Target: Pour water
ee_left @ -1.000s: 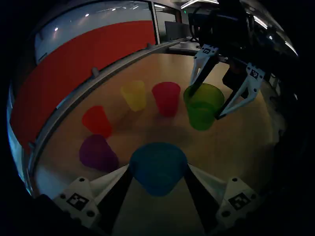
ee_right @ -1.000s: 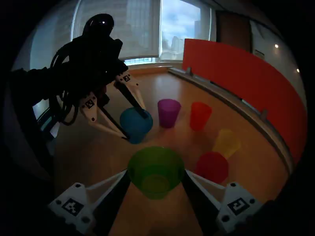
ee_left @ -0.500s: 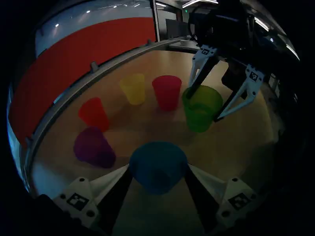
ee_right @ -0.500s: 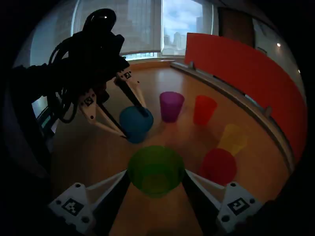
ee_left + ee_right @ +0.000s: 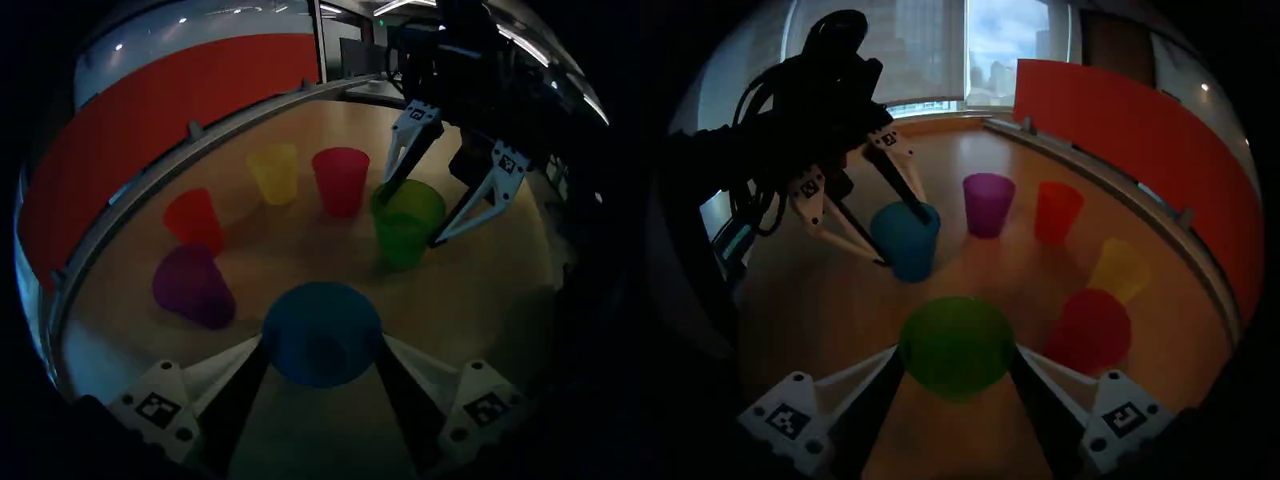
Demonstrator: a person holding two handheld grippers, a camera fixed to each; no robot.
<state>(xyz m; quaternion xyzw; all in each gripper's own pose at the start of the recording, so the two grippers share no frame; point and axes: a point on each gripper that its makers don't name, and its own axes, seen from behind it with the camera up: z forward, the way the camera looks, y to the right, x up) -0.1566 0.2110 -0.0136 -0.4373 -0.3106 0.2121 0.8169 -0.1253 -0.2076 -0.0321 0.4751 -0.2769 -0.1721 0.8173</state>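
In the left gripper view a blue cup (image 5: 322,336) sits between my left gripper's (image 5: 322,360) two fingers, which press its sides. Farther off, a green cup (image 5: 406,220) is held between the white fingers (image 5: 408,148) of the right gripper. In the right gripper view the green cup (image 5: 957,346) sits in my right gripper (image 5: 957,364), clamped on both sides. Across the table the left gripper (image 5: 900,240) holds the blue cup (image 5: 905,238). Both cups stand upright; I cannot tell whether either holds water.
On the wooden table (image 5: 480,296) stand purple (image 5: 190,284), orange (image 5: 194,220), yellow (image 5: 274,172) and red (image 5: 341,180) cups in an arc. A metal rail (image 5: 160,184) and red panel (image 5: 144,104) edge the table. A window (image 5: 1000,48) lies beyond the far side.
Both cups have been lifted slightly and the views tilted a little. The cups stay upright in their grippers. The other cups have not moved on the table.
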